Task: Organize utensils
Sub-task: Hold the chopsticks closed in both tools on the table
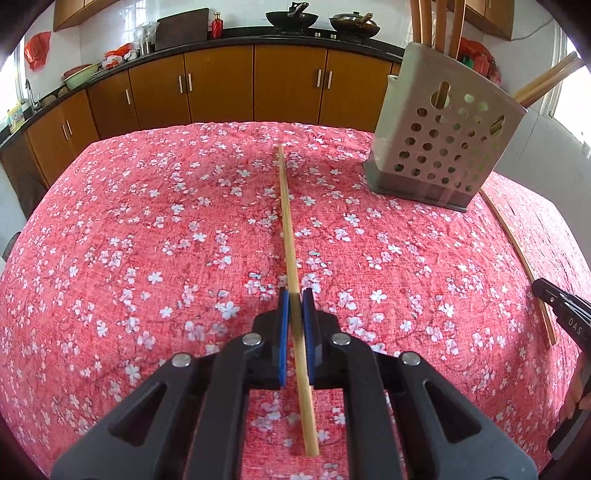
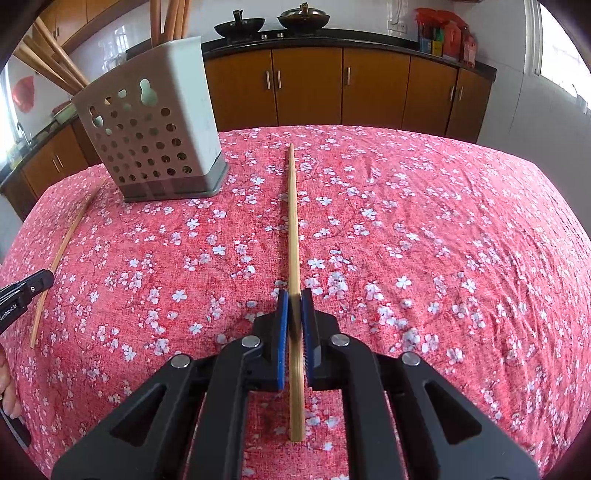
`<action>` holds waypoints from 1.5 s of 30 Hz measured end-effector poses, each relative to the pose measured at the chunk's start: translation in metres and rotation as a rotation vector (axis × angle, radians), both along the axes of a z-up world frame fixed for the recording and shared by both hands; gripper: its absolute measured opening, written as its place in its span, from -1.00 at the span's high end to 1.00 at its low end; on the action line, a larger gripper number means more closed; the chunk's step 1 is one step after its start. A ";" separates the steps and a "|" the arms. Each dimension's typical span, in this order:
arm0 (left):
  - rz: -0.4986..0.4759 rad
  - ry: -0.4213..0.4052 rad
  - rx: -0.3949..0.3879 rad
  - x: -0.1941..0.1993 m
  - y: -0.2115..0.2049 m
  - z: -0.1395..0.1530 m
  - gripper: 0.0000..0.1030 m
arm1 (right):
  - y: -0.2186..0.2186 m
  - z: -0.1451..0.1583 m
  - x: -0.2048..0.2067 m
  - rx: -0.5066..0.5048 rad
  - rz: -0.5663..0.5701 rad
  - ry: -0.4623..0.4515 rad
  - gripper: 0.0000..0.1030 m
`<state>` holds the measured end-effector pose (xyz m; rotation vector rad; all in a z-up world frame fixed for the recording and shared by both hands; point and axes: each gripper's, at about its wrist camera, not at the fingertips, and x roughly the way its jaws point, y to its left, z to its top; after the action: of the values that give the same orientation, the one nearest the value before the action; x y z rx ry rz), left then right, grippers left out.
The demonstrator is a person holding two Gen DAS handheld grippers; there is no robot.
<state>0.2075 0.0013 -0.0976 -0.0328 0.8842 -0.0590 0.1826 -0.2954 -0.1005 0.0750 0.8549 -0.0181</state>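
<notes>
My left gripper (image 1: pixel 295 301) is shut on a wooden chopstick (image 1: pixel 288 225) that points away from me over the red floral tablecloth. My right gripper (image 2: pixel 294 301) is shut on another wooden chopstick (image 2: pixel 293 229), also pointing forward. The grey perforated utensil holder (image 1: pixel 443 136) stands at the far right in the left wrist view and at the far left in the right wrist view (image 2: pixel 151 136), with several wooden utensils and chopsticks in it. A third chopstick (image 1: pixel 517 258) lies on the cloth between the two grippers; it also shows in the right wrist view (image 2: pixel 59 258).
The table (image 1: pixel 147 221) is covered by the red cloth with white flowers. Behind it runs a counter with brown cabinets (image 1: pixel 221 85), woks (image 1: pixel 291 18) and bottles. The other gripper's tip shows at each view's edge (image 1: pixel 561 310) (image 2: pixel 26 291).
</notes>
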 end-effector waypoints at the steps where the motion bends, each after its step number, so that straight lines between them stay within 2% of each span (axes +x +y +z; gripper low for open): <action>1: 0.000 0.000 0.000 0.000 0.000 0.000 0.81 | 0.001 0.000 0.000 -0.002 -0.001 0.000 0.84; 45: 0.005 0.003 -0.016 0.000 -0.001 0.003 0.81 | 0.001 0.000 0.000 0.004 0.000 0.000 0.82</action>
<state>0.2071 0.0002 -0.0950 -0.0498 0.8866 -0.0611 0.1823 -0.2948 -0.1008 0.0782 0.8551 -0.0163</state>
